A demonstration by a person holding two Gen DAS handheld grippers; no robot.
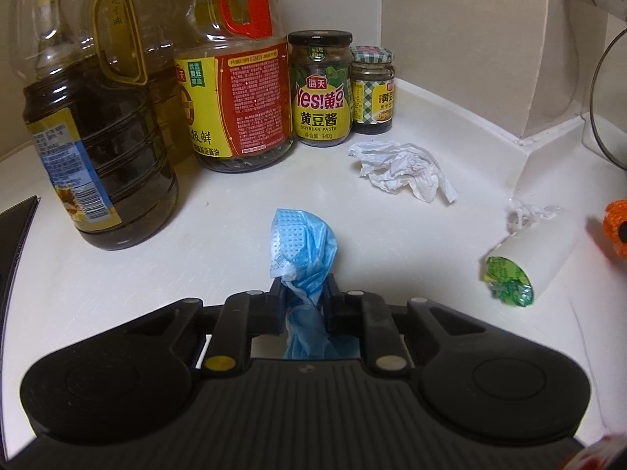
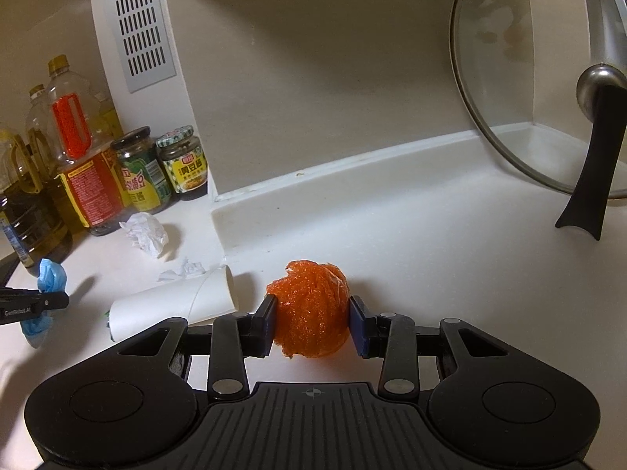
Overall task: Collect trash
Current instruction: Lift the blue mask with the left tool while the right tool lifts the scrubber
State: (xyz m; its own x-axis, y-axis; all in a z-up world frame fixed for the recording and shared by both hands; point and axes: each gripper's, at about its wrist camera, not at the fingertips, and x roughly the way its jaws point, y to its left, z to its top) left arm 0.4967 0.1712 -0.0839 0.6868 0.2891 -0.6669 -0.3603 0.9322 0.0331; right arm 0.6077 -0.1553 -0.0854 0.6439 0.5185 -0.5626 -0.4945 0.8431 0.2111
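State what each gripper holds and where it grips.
Left gripper pinches the crumpled blue mask near its middle; right gripper clamps the orange mesh ball by its sides.

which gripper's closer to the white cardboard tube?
Right. The right gripper, shut on the orange mesh ball, sits just beside the white cardboard tube. The left gripper, clamping the blue mask, is further off on the tube's far side.

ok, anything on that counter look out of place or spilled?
No spill shows. Loose litter lies among the kitchen goods: a crumpled tissue in front of the sauce jars, and a white paper tube lying on its side with a green wrapper stuffed in one end. A glass pot lid leans against the wall.
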